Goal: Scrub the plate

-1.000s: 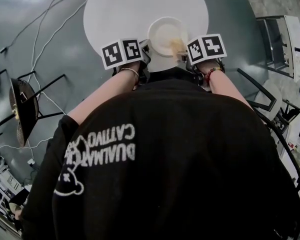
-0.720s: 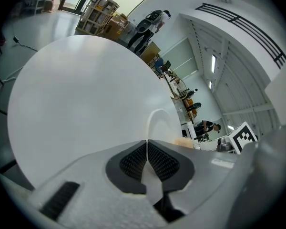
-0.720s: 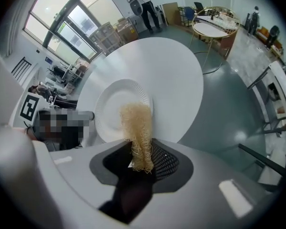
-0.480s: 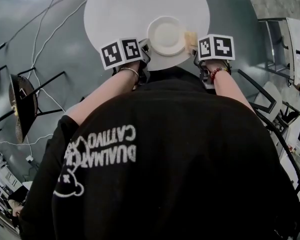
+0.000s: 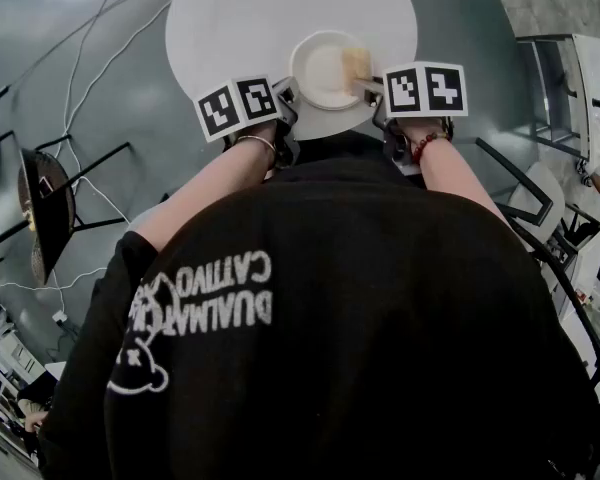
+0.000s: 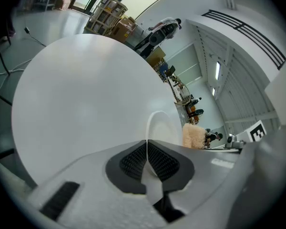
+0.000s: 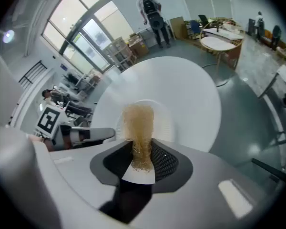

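- Table (image 5: 240,18) – round, matte white, smooth top, on a glossy grey floor (image 5: 100,98) with thin cables trailing at about 10 o'clock in the head view.
- Plate (image 5: 320,68) – small, round, white, shallow w/ a raised rim. It sits at the table's 6 o'clock edge, nearest the person.
- Left gripper (image 6: 147,159) – white plastic shell, black ribbed pads. The jaws are nearly together, pinching the plate's thin rim at roughly 7 o'clock. In its own view the plate shows edge-on, as a slim white arc running up from between the pads.
- Right gripper (image 7: 142,159) – same build. Its jaws are clamped on the scrubber (image 7: 139,128), a tan, coarse, fibrous pad, oblong w/ a frayed lower end between the pads.
- Scrubber lies over the plate's 3 o'clock side in the head view. Whether it presses on the surface or hangs just above, I can't tell.
- Marker cubes – black-and-white squares on each gripper, plain only in the head view.
- Head view alone gives the full layout: both forearms, a bracelet on each wrist and a black T-shirt (image 5: 360,298) w/ white print filling the lower half.
- Right gripper view alone shows big windows at 11 o'clock, a person standing far off at 12 and a second round table at 2.
- Left gripper view alone shows shelving w/ boxes at 12 o'clock, beyond the table's far edge.
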`<state>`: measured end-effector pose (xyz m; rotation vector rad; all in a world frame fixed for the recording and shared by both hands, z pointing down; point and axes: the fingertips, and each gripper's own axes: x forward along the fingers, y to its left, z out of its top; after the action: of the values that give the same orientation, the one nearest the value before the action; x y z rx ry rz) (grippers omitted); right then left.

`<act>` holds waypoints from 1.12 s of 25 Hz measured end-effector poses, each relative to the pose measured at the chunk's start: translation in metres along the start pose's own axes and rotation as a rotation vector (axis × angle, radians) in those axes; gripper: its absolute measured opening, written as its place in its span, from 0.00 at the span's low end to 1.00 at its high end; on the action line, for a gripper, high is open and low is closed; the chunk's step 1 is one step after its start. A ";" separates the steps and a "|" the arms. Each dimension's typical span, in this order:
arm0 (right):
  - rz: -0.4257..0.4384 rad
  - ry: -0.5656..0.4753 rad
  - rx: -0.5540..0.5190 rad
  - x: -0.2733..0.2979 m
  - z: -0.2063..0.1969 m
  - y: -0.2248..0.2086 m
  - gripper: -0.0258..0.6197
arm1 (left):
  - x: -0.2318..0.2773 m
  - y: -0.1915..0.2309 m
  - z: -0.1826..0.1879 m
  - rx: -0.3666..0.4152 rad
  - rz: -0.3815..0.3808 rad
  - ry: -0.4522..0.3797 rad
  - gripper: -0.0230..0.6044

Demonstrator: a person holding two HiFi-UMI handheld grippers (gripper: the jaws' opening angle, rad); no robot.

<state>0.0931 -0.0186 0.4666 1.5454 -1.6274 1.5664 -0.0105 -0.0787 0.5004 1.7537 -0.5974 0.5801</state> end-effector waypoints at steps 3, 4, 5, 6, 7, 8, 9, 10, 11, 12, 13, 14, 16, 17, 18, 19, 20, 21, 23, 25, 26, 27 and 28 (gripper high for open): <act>0.143 0.073 -0.119 0.016 -0.012 0.049 0.23 | 0.000 -0.003 0.001 -0.003 -0.008 -0.008 0.05; 0.153 0.110 -0.167 0.021 -0.019 0.056 0.23 | 0.000 -0.003 0.001 -0.003 -0.011 -0.011 0.05; 0.146 0.148 -0.211 0.026 -0.026 0.059 0.23 | -0.001 -0.003 0.002 -0.007 -0.015 -0.014 0.05; 0.133 0.182 -0.244 0.030 -0.033 0.058 0.23 | -0.001 -0.003 0.002 -0.015 -0.019 -0.017 0.05; 0.122 0.210 -0.263 0.033 -0.039 0.056 0.23 | -0.001 -0.003 0.003 -0.024 -0.021 -0.020 0.05; 0.115 0.232 -0.268 0.035 -0.044 0.053 0.23 | -0.001 -0.002 0.002 -0.032 -0.022 -0.022 0.05; 0.109 0.248 -0.264 0.036 -0.049 0.050 0.23 | -0.001 -0.002 0.002 -0.037 -0.021 -0.021 0.05; 0.103 0.261 -0.256 0.037 -0.052 0.046 0.23 | -0.001 -0.001 0.001 -0.037 -0.018 -0.017 0.05; 0.094 0.272 -0.248 0.037 -0.055 0.041 0.23 | -0.001 -0.001 0.000 -0.032 -0.014 -0.013 0.05; 0.084 0.280 -0.240 0.037 -0.057 0.037 0.23 | -0.001 -0.001 0.000 -0.024 -0.011 -0.009 0.05; 0.076 0.284 -0.232 0.036 -0.058 0.034 0.23 | -0.002 -0.002 0.000 -0.016 -0.008 -0.007 0.05; 0.070 0.287 -0.221 0.035 -0.059 0.031 0.23 | -0.002 -0.002 0.000 -0.010 -0.005 -0.005 0.05; 0.063 0.290 -0.194 0.033 -0.059 0.025 0.23 | -0.001 -0.002 0.001 0.001 0.003 -0.002 0.05; 0.062 0.292 -0.180 0.033 -0.059 0.022 0.23 | 0.000 -0.001 0.001 0.006 0.007 0.001 0.05; 0.061 0.293 -0.166 0.032 -0.059 0.019 0.23 | 0.000 0.000 0.002 0.012 0.011 0.004 0.05; 0.061 0.292 -0.150 0.032 -0.059 0.017 0.23 | 0.000 0.000 0.002 0.018 0.015 0.006 0.05; 0.061 0.290 -0.134 0.030 -0.059 0.014 0.23 | 0.001 0.000 0.002 0.027 0.019 0.009 0.05; 0.062 0.288 -0.119 0.029 -0.059 0.011 0.23 | 0.001 -0.001 0.002 0.040 0.023 0.012 0.05; 0.063 0.283 -0.095 0.025 -0.059 0.006 0.23 | 0.001 -0.003 0.001 0.066 0.031 0.016 0.05; 0.060 0.276 -0.081 0.021 -0.058 0.000 0.23 | 0.002 -0.006 0.000 0.077 0.034 0.018 0.05; 0.057 0.272 -0.075 0.019 -0.057 -0.003 0.23 | 0.002 -0.008 0.000 0.079 0.036 0.019 0.05; 0.054 0.268 -0.068 0.016 -0.056 -0.006 0.23 | 0.002 -0.009 0.000 0.081 0.038 0.019 0.05; 0.052 0.264 -0.060 0.014 -0.055 -0.008 0.23 | 0.002 -0.010 0.000 0.083 0.040 0.019 0.05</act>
<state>0.0749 0.0253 0.4984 1.2167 -1.5612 1.6527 -0.0024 -0.0769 0.4946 1.8157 -0.6039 0.6571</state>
